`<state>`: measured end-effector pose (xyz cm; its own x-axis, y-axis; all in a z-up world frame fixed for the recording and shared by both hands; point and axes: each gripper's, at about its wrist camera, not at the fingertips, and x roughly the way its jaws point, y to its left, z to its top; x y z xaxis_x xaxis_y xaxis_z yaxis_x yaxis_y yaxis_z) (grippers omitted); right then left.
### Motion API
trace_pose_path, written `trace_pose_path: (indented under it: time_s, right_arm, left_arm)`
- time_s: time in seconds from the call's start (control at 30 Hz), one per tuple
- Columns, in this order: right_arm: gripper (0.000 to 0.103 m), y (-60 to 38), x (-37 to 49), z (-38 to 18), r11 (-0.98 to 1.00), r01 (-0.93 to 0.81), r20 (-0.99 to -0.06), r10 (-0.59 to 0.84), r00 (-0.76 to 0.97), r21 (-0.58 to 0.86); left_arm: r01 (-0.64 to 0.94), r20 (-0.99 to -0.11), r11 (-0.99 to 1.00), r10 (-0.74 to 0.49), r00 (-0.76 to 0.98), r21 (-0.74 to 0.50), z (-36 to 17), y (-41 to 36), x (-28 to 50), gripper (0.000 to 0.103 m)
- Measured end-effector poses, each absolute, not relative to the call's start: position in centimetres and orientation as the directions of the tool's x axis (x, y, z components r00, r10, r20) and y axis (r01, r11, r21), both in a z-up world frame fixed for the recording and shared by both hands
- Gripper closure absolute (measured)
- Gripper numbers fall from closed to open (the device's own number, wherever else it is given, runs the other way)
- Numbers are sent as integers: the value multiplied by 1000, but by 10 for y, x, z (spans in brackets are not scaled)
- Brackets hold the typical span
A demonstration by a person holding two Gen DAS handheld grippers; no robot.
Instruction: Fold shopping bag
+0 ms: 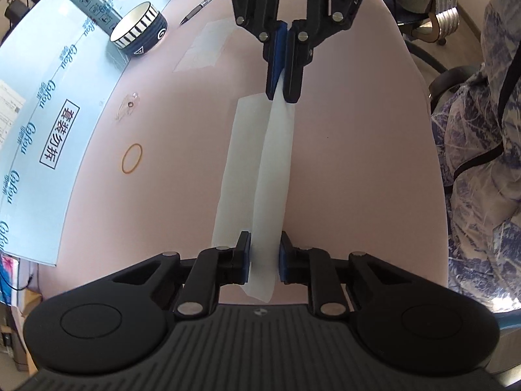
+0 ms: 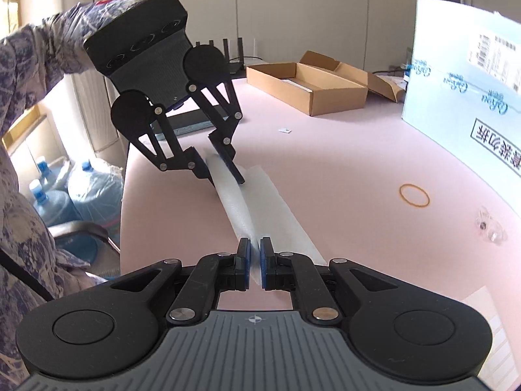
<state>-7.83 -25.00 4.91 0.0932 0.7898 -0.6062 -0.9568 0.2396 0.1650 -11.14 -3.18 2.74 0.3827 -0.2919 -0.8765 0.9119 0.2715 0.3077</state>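
**Both grippers on the folded bag strip**

While you hold the white shopping bag point(image 1: 257, 176) as a long narrow strip down the middle of the frame over the pink table point(image 1: 358, 163), your left gripper point(image 1: 264, 254) has its jaws narrow around the near end, pads at its edges. At top centre your right gripper point(image 1: 282, 96) is clamped tight on the far end. A rubber band point(image 1: 132, 158) lies mid-left, a striped bowl point(image 1: 140, 31) upper left.
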Motion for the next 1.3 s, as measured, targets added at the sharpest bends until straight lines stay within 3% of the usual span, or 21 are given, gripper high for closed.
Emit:
trace_pose_path:
  time_s: [0.17,0.47,0.73,0.97,1.0,1.03,1.17,1.3]
  right_arm:
    - [97,-253,-55,43,291,-914,-575,814,81,283]
    - [95,-249,-21,33,323,-870,-565,822,64,372]
    - [93,-246,-12,22,318,-867,-564,824,52,384]
    - [94,-242,-22,20,337,-891,-574,811,111,304]
    - [94,-243,-22,18,343,-885,-570,814,113,315]
    - [94,-244,-22,18,346,-883,-569,815,114,318]
    - [94,-242,-25,19,349,-893,-577,806,132,283]
    - [94,-236,-31,20,367,-899,-588,792,167,238]
  left_arm:
    - [905,-920,424,-341,195,35,31,-15,-66,85]
    - [814,-875,486,-482,-54,-318,23,15,-12,83]
    - [769,-820,473,-560,-114,-430,20,31,-13,83]
    - [687,-759,594,-644,94,-418,26,63,-49,80]
    - [672,-752,624,-642,151,-397,27,68,-57,69]
    - [657,-741,660,-633,225,-365,31,73,-68,63]
    - [543,-585,758,-638,501,-362,56,99,-118,61]
    - [477,-498,807,-591,635,-349,83,84,-145,61]
